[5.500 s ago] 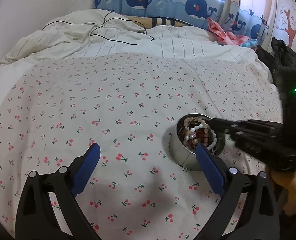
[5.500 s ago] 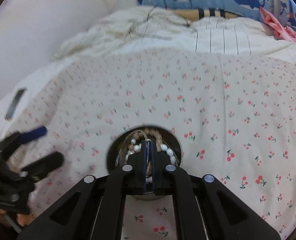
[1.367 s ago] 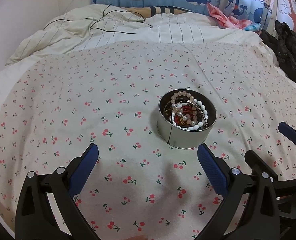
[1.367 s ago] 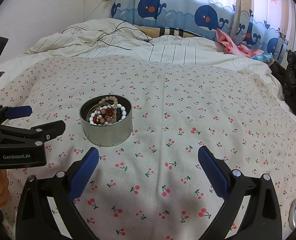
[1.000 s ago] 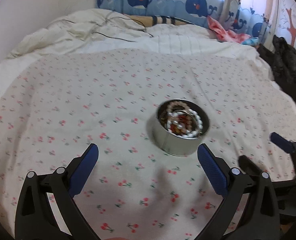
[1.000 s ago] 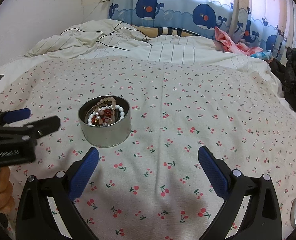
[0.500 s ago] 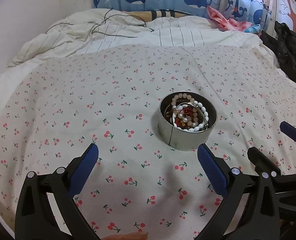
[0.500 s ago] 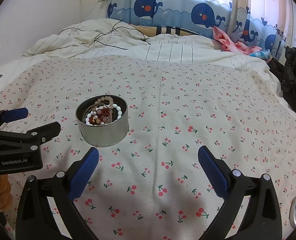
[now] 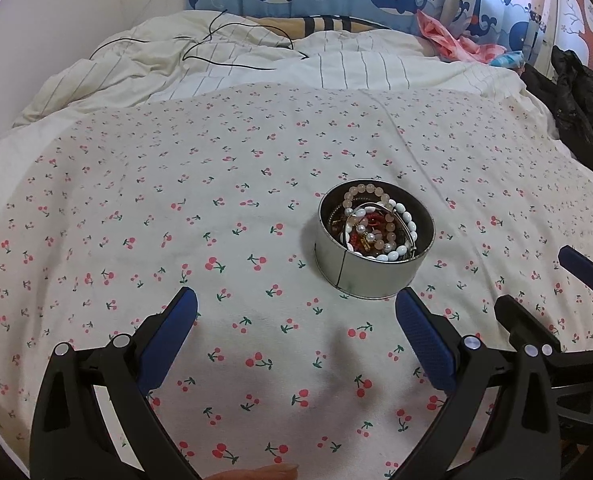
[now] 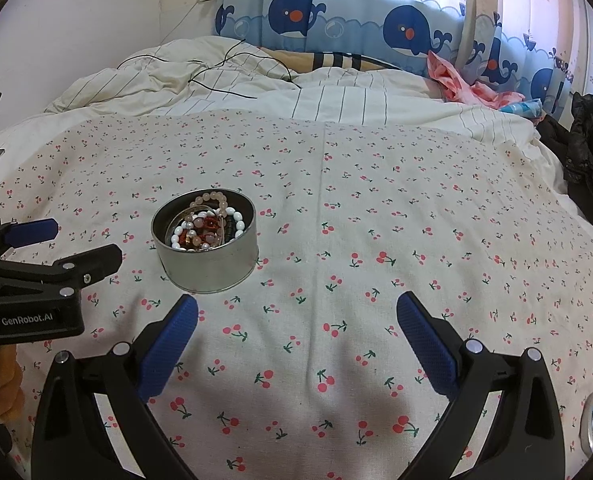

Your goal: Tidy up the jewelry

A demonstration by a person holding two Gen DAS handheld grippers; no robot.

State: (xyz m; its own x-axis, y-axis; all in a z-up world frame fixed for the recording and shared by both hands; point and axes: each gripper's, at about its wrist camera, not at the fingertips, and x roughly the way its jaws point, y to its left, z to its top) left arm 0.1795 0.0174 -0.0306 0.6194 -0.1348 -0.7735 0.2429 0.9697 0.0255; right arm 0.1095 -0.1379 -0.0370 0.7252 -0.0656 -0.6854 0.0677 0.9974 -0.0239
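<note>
Most of both views is filled by a white bedsheet printed with small red cherries (image 9: 144, 208), spread flat over a bed; behind it lies a rumpled cream quilt with thin dark stripes (image 10: 336, 100), crossed by a thin black cable (image 10: 224, 80), and a blue curtain with whale figures (image 10: 336, 20) hangs at the head. A black jacket (image 10: 588, 140) is heaped at the right edge of the bed.

On the sheet stands a round silver metal tin (image 9: 370, 276), upright and uncovered, holding a tangle of beaded bracelets (image 9: 376, 226): pale pink, white and red beads, and what may be a thin metal bangle.

The left gripper (image 9: 296, 336) hovers near the tin, its blue-padded fingers (image 9: 422, 340) spread wide and empty, the right-hand pad just beside the tin's base. The right gripper (image 10: 296, 336) is likewise wide apart and holds nothing, with the tin ahead to its left.
</note>
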